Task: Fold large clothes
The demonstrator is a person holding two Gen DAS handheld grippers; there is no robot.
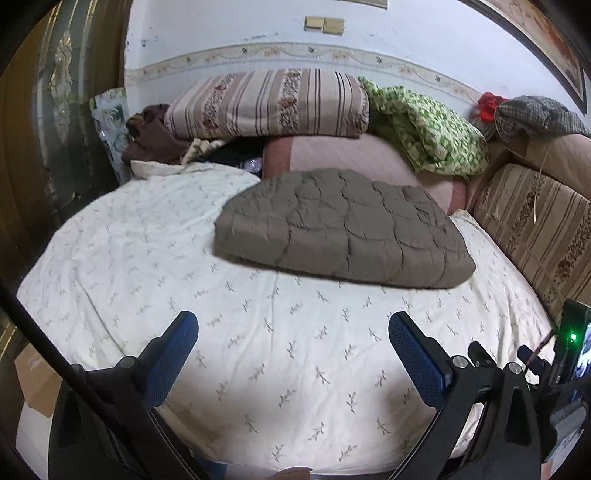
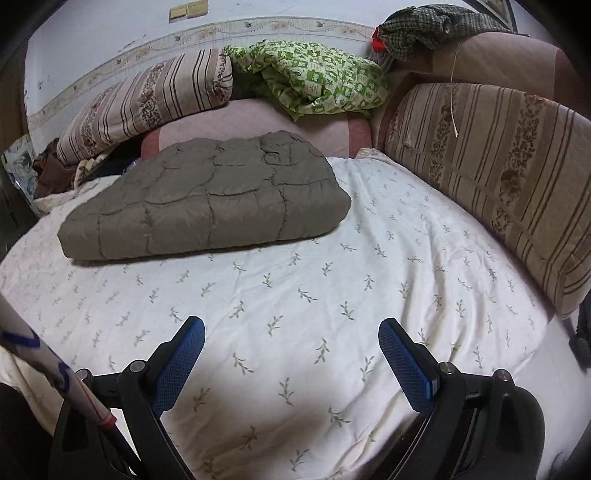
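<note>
Blue-padded fingers of the left gripper (image 1: 293,332) stand wide apart at the bottom of the left wrist view, with nothing between them but bare sheet; the right gripper (image 2: 291,338) shows the same in its own view, jaws spread and empty. Both claws are released and hang above the near part of the bed, well apart from the garment.

At twelve o'clock from each gripper lies the folded quilted coat (image 1: 343,227), a grey-brown padded piece stitched into puffy, scale-like panels with a soft matte shell. It rests as a thick, rounded slab on the sheet, its near edge a doubled, bulging fold, which suggests the folding is largely done and the grippers have let it lie. Its loft probably makes it springy, so a fold may creep open if left unpressed.

Under it spreads the bed sheet (image 2: 332,295), cream cotton printed with small leaf sprigs, lightly creased, giving a broad flat place to work on. Beyond the coat, a pink quilted blanket (image 1: 354,155) forms a low bank. Toward eleven o'clock in the left view sits a striped floral bolster (image 1: 266,103), plump and cylindrical; at one o'clock a crumpled green patterned quilt (image 1: 432,136) is heaped loosely. At three o'clock in the right view a striped cushion (image 2: 495,177) leans along the bed's side, likely pushed there to keep the middle free. On the pale wall, two light switches (image 1: 324,24) sit above a floral border.
</note>
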